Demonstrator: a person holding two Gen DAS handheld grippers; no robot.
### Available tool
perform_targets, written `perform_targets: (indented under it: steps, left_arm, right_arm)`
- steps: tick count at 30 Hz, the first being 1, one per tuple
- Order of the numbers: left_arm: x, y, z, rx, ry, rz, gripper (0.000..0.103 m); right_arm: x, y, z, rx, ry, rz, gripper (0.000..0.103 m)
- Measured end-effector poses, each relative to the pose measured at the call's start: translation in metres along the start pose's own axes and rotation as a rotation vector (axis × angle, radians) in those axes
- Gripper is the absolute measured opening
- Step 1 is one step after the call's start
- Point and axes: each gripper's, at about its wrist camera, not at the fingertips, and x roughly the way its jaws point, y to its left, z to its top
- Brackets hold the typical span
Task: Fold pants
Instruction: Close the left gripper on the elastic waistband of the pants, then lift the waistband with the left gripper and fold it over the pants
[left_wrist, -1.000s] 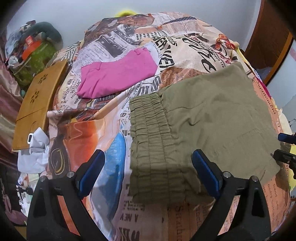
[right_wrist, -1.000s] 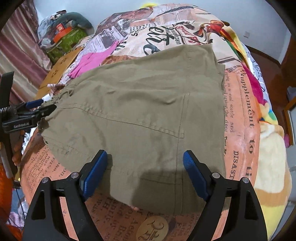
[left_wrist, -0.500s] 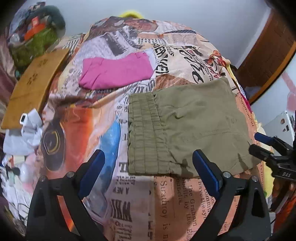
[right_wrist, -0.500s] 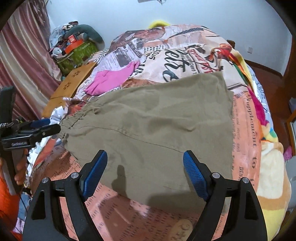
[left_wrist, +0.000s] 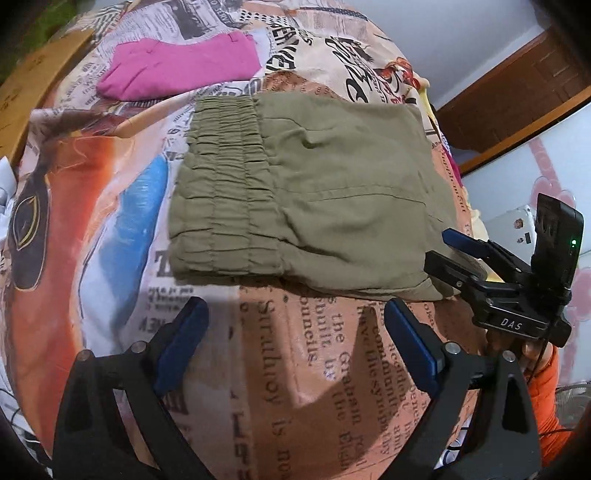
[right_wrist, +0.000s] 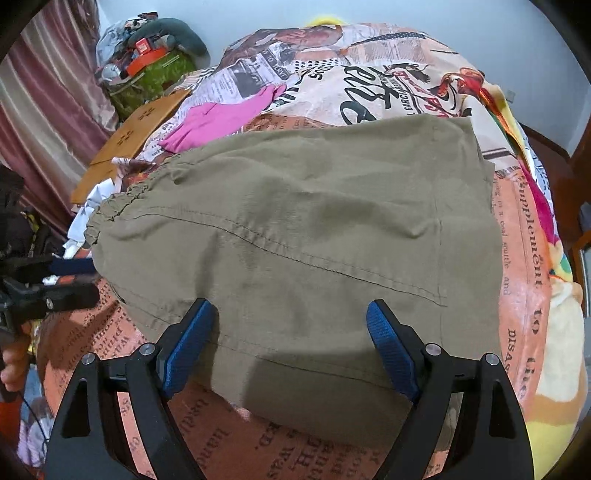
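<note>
Two grippers hover over the near edge of a bed, each held by a person. From the left wrist view, the left gripper (left_wrist: 295, 332) has its blue-padded fingers (left_wrist: 181, 343) spread wide apart with nothing between them; below them is only the bedspread (left_wrist: 295, 387), printed like newspaper. Just beyond the fingertips lie the folded olive pants (left_wrist: 314, 184), flat on the bedspread, with the gathered elastic waistband (left_wrist: 221, 195) at their left end.

From the right wrist view, the right gripper (right_wrist: 291, 343) also has its fingers (right_wrist: 391, 350) set well apart, over the near hem of the pants (right_wrist: 295, 240) without pinching the cloth. That same gripper shows at the right side of the left wrist view, its fingertips at the near right corner of the pants; an orange sleeve (left_wrist: 546, 391) is visible behind it.

Farther across the bed, beyond the waistband, a folded pink garment (left_wrist: 177, 70) lies apart from the pants. Along the bed's left edge rests a wooden board (right_wrist: 136, 136), and past it, near the far left corner, sits a green bag (right_wrist: 147, 81) piled with other things.
</note>
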Motion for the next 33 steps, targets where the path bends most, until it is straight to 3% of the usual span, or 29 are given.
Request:
perform_targets:
  steps: [4, 10, 11, 12, 13, 16, 19, 22, 27, 33]
  left_arm:
    - [0.007, 0.005, 0.009, -0.062, 0.005, -0.133, 0.102]
    - [0.016, 0.02, 0.029, -0.175, -0.014, -0.224, 0.102]
    - [0.016, 0.023, 0.032, -0.193, -0.028, -0.217, 0.098]
    - [0.016, 0.025, 0.035, -0.205, -0.037, -0.195, 0.093]
    - [0.015, 0.026, 0.037, -0.211, -0.048, -0.158, 0.08]
    - [0.015, 0.021, 0.042, -0.199, -0.08, -0.083, 0.069]
    - [0.012, 0.008, 0.039, -0.126, -0.121, -0.002, 0.051]
    - [0.004, -0.009, 0.034, -0.047, -0.185, 0.085, 0.04]
    - [-0.014, -0.027, 0.029, 0.045, -0.289, 0.207, 0.033]
    - [-0.041, -0.015, 0.019, 0.065, -0.378, 0.35, 0.032]
  right_arm:
    - [0.001, -0.003, -0.002, 0.016, 0.0, 0.019, 0.084]
    - [0.002, -0.003, -0.003, 0.019, 0.006, 0.034, 0.086]
    - [0.003, -0.003, -0.003, 0.019, 0.006, 0.036, 0.086]
    - [0.003, -0.003, -0.003, 0.02, 0.006, 0.039, 0.086]
    - [0.003, -0.003, -0.003, 0.021, 0.006, 0.041, 0.087]
    - [0.003, -0.003, -0.004, 0.021, 0.004, 0.048, 0.087]
    - [0.003, -0.003, -0.003, 0.02, 0.002, 0.051, 0.087]
    - [0.002, -0.003, -0.003, 0.022, 0.0, 0.052, 0.087]
    - [-0.003, -0.005, -0.004, 0.03, -0.008, 0.068, 0.085]
    - [-0.011, -0.003, -0.01, 0.028, -0.021, 0.07, 0.085]
